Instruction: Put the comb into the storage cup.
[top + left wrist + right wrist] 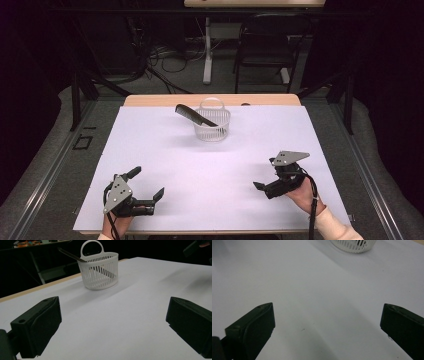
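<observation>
With both the left gripper [146, 186] and right gripper [272, 176] spread wide and empty near the table's front edge, the black comb [195, 115] leaned in the white slatted basket [212, 131] well beyond them, best pinched by its protruding end.

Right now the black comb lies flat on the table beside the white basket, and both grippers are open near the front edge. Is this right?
Not quite. The black comb does not lie on the table: it stands slanted inside the white basket, one end poking over the rim, as the high view shows. The rest holds: the left gripper and right gripper are open near the front edge.
</observation>
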### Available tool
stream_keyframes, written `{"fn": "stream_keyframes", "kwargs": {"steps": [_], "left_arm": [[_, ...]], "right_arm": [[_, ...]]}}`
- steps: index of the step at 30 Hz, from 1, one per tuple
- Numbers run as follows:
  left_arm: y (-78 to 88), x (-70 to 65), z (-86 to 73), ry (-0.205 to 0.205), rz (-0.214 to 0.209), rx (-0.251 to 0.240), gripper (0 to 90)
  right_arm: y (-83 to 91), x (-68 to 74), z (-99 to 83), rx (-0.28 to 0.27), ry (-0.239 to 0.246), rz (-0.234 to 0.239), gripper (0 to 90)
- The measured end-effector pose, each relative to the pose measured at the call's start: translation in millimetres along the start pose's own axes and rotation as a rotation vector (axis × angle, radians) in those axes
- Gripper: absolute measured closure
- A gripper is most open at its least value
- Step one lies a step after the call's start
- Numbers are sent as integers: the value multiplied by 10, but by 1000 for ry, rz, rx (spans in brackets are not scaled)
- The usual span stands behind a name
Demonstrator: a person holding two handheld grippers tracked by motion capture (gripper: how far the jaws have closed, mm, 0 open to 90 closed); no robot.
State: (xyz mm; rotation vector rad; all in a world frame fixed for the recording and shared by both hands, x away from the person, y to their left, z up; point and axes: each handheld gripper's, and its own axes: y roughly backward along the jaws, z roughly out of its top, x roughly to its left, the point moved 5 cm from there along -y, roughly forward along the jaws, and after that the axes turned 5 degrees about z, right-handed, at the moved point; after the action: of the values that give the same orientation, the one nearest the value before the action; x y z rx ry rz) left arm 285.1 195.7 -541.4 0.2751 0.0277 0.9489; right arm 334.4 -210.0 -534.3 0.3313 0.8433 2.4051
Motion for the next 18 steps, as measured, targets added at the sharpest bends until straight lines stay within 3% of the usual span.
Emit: {"fn": "stream_keyframes", "kwargs": {"steps": [12, 18], "left_arm": [[-6, -8, -6, -1, 0, 5, 1], [-9, -6, -9, -3, 0, 8, 1]], "right_arm": [[68, 57, -155, 1, 7, -19, 0], [140, 52, -216, -34, -5, -44, 0]]}}
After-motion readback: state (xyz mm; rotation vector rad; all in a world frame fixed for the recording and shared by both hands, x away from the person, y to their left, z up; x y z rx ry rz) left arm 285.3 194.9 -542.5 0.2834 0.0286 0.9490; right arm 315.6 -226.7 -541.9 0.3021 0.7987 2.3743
